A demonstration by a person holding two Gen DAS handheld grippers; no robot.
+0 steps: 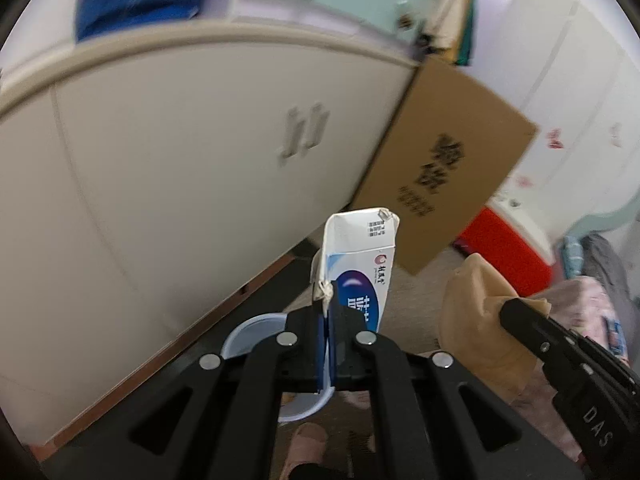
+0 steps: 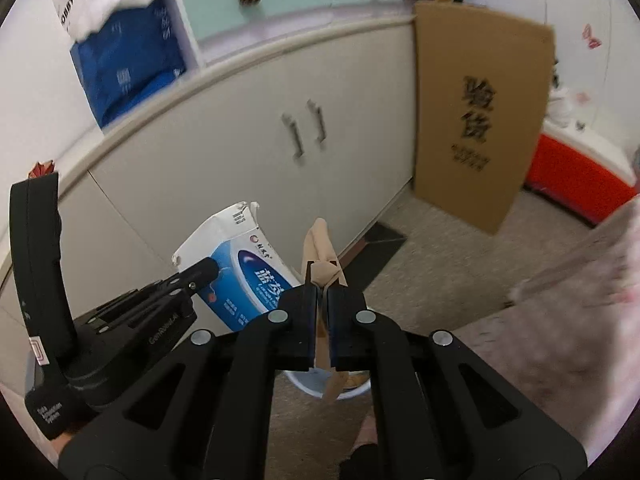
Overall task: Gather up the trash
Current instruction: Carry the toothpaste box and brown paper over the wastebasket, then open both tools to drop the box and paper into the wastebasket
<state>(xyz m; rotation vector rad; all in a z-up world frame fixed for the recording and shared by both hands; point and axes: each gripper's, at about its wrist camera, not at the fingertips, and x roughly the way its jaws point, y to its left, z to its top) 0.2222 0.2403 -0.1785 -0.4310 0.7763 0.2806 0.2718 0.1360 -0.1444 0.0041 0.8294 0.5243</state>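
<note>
My left gripper [image 1: 328, 312] is shut on a torn white-and-blue carton [image 1: 358, 264] and holds it upright in the air. The carton also shows in the right wrist view [image 2: 244, 268], with the left gripper [image 2: 208, 270] clamped on its edge. My right gripper [image 2: 323, 292] is shut on a beige stocking-like cloth [image 2: 322, 256]; it also shows at the right of the left wrist view [image 1: 472, 320], with the right gripper [image 1: 508, 310] closed on it. A light blue bin [image 1: 248, 332] stands on the floor below both grippers; its rim shows in the right wrist view [image 2: 308, 388].
A white cabinet [image 2: 240, 160] with two handles runs along the back. A flat cardboard sheet [image 2: 480, 120] leans against it at the right. A red box [image 2: 572, 184] stands further right. A pink bedcover [image 2: 560, 340] is at the right. Pink slippers [image 1: 308, 444] are below.
</note>
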